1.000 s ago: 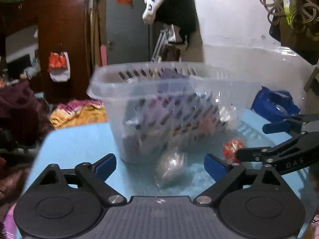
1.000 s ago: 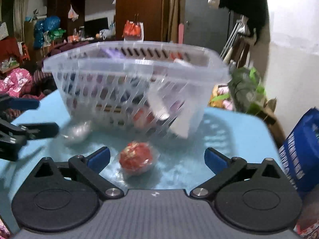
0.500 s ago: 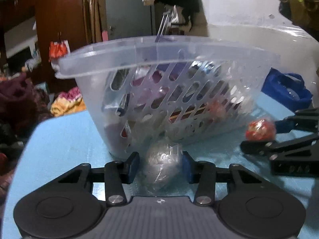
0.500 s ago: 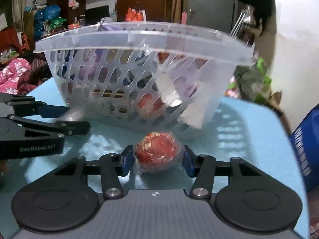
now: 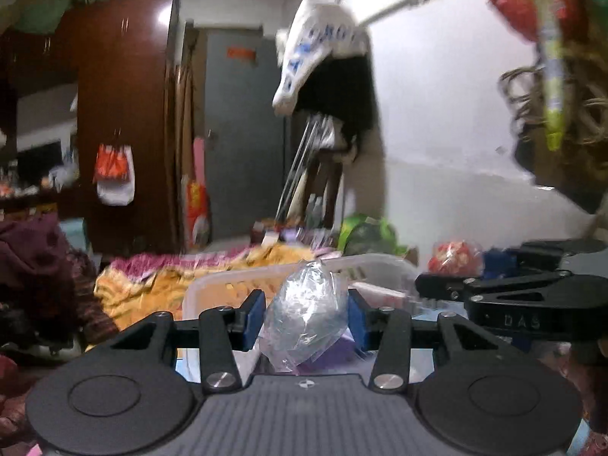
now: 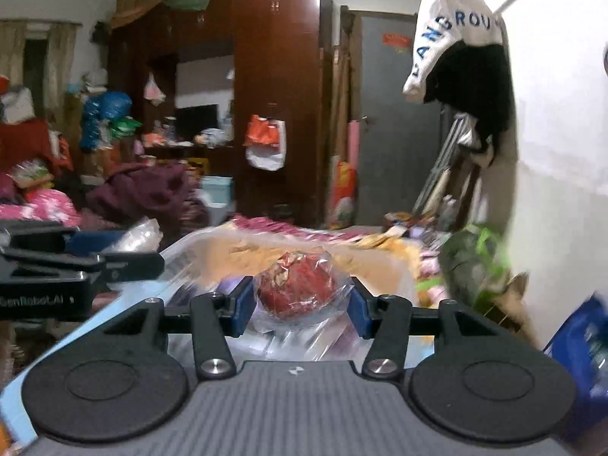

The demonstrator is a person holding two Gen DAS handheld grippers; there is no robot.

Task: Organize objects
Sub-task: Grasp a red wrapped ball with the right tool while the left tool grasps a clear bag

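Looking over the rim of the clear basket (image 6: 380, 262), we hold both claws above it. Our right claw (image 6: 298, 306), having just closed, clamps the red wrapped ball (image 6: 296, 288), and our left claw (image 5: 306, 321), likewise, clamps the silver wrapped lump (image 5: 306, 315).
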